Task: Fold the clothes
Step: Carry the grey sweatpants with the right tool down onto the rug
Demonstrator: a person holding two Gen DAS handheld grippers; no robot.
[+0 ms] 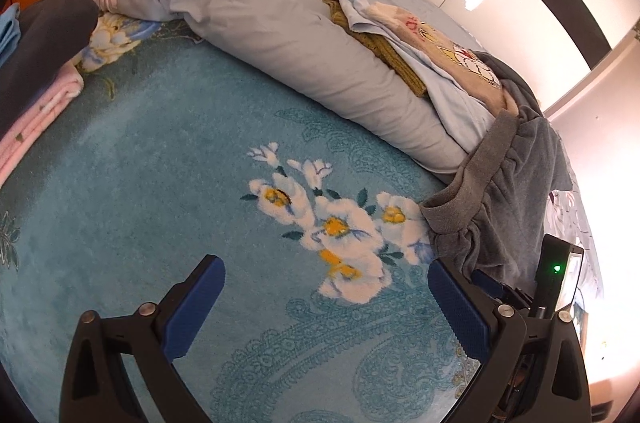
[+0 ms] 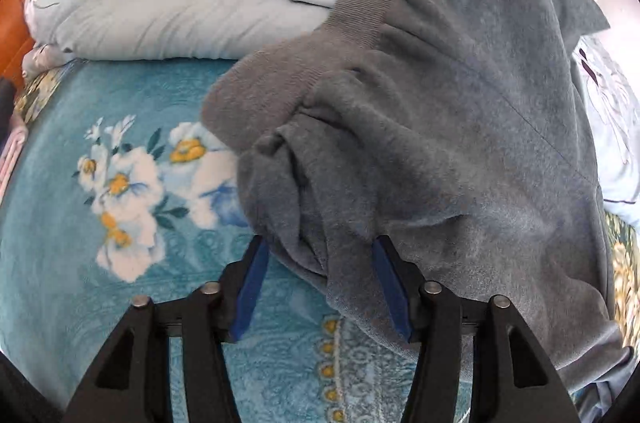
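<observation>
- Gripping a bunched fold of the grey sweatshirt (image 2: pixel 440 103), the right gripper (image 2: pixel 320 283) has its blue pads pressed into the fleece on either side, jaws partly closed on the cloth; my guess is that the garment is being drawn off the heap onto open bedding to be laid flat.
- Most of the sweatshirt drapes from the unfolded pile (image 1: pixel 420 35) (light blue, olive and printed cream pieces) down over the quilt's end, its ribbed hem (image 2: pixel 360 15) just reaching the white flower print (image 1: pixel 336 223) on the teal blanket (image 1: pixel 140 163).
- The left gripper (image 1: pixel 326 307) hovers just this side of the flower print, jaws wide apart and holding nothing, likely waiting to take a second corner.
- Beyond the flower print runs the rolled edge of the pale blue quilt (image 1: pixel 240 3), which walls off the far side of the working room.
- Well left of the flower print sits a stack of folded clothes (image 1: pixel 44 63), dark over pink, probably finished items kept out of the way.
- Around the flower print the blanket lies bare and smooth, the widest stretch for spreading the sweatshirt; its near edge is out of view.
</observation>
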